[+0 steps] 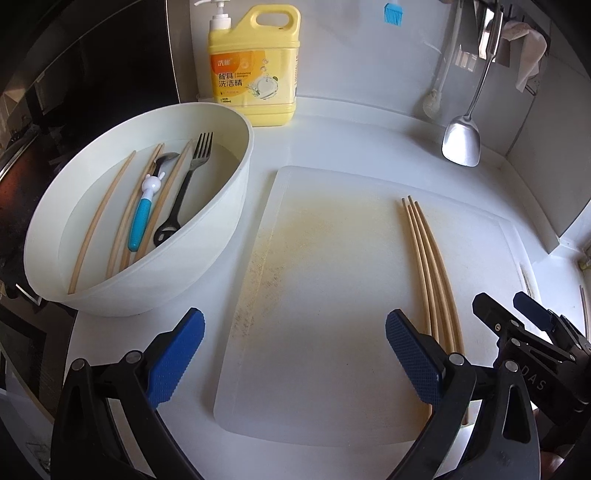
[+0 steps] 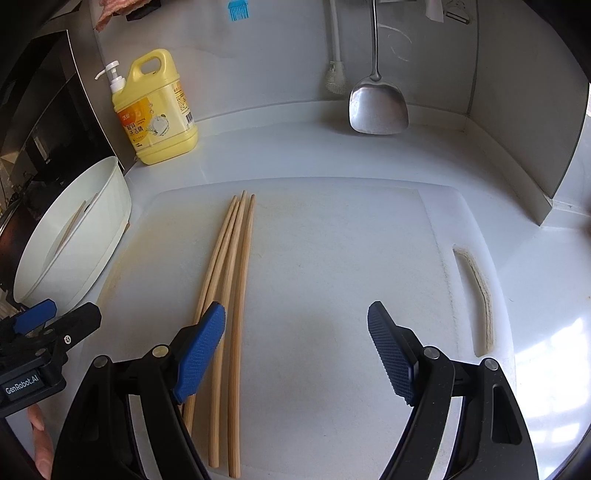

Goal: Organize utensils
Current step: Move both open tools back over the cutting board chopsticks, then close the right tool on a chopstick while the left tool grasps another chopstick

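Note:
A white bowl (image 1: 236, 206) at the left holds several wooden chopsticks (image 1: 99, 218), a black fork (image 1: 188, 184) and a blue-handled spoon (image 1: 142, 218). Three chopsticks (image 1: 432, 266) lie side by side on the white cutting board (image 1: 314, 295); they also show in the right wrist view (image 2: 232, 288). My left gripper (image 1: 295, 358) is open and empty over the board's near edge. My right gripper (image 2: 295, 354) is open and empty, its left pad (image 2: 199, 350) over the chopsticks. The right gripper also shows at the right of the left wrist view (image 1: 517, 314).
A yellow dish-soap bottle (image 1: 255, 70) stands behind the bowl. A metal spatula (image 1: 463, 140), a white brush (image 1: 434, 99) and a blue brush (image 1: 392, 14) hang on the back wall. A dark appliance (image 1: 92, 74) stands at the left. The bowl (image 2: 74, 236) shows left in the right wrist view.

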### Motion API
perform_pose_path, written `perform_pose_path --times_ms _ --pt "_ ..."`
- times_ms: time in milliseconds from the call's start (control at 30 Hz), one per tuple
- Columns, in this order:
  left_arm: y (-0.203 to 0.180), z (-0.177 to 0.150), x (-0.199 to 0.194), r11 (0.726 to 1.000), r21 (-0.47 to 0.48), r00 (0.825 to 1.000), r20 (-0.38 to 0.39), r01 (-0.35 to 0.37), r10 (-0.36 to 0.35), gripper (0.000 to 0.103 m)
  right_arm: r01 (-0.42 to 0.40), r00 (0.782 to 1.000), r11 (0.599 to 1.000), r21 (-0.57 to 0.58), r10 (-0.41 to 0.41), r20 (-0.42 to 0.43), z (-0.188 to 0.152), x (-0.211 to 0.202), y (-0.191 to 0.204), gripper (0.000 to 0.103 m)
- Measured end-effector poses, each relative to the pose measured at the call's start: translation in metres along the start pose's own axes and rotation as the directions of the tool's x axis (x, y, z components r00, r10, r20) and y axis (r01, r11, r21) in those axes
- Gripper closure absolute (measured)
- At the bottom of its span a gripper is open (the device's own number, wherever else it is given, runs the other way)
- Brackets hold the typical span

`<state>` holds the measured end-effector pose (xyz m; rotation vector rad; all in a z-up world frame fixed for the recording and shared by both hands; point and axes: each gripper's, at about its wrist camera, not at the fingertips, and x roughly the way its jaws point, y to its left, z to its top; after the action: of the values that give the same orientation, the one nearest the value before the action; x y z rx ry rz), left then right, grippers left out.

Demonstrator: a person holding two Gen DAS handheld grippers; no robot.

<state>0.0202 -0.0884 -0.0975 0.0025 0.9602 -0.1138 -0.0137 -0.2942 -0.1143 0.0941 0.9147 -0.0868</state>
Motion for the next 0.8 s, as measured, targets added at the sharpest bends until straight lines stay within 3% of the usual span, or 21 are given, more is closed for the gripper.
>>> perform_pose_path --times_ms 433,800 --pt "0.0 -0.011 0.007 1.0 -0.013 0.999 0.04 0.023 -0.023 0.006 0.092 0.995 0.989 -0.113 -0.088 0.04 -0.009 0.015 0.017 0.027" --pt "-0.012 -0.013 0.014 0.998 -0.061 0.999 0.035 0.012 -0.01 0.006 0.101 0.994 0.979 -0.175 -0.094 0.049 -0.008 0.02 0.016 0.028"
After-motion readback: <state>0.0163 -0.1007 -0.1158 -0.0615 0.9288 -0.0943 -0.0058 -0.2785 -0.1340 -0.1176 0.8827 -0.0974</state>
